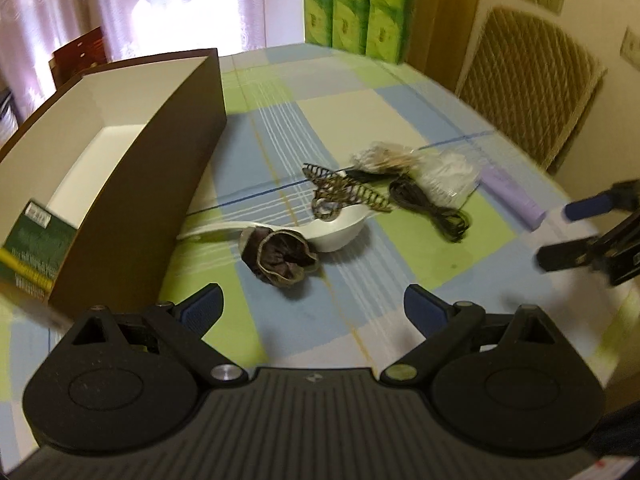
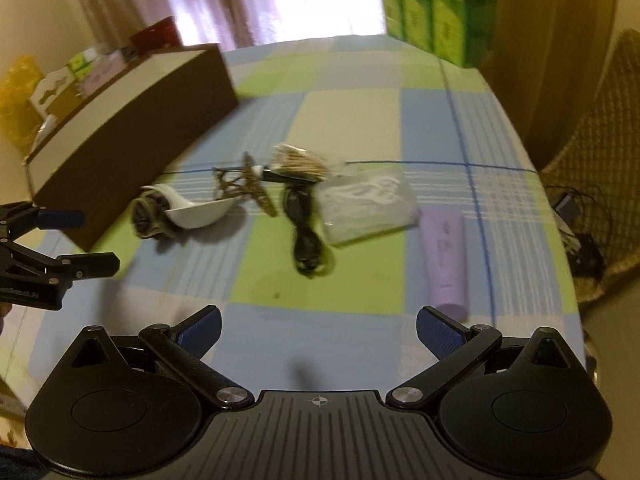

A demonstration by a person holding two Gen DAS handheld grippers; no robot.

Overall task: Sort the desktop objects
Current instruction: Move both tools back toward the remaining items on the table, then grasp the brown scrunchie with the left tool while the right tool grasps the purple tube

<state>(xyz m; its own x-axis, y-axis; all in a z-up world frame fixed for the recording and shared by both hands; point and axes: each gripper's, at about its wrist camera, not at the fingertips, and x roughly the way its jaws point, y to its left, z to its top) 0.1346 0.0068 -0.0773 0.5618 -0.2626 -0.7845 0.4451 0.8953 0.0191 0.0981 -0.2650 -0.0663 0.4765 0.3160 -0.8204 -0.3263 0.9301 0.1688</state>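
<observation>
Left gripper (image 1: 312, 308), jaws spread and empty: the brown scrunchie (image 1: 280, 258) lies just ahead, touching the white spoon (image 1: 336, 232), right of the brown box (image 1: 132, 184). Right gripper (image 2: 318, 330), likewise spread and empty: the purple tube (image 2: 446, 256) lies ahead-right, long axis pointing away, far right of the box (image 2: 132, 136).

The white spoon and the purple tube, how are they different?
The white spoon is curved with a scoop, while the purple tube is straight and round. The spoon lies by the brown box, touching a dark scrunchie; the tube lies alone on the far side. Both rest flat on the checked tablecloth.
</observation>
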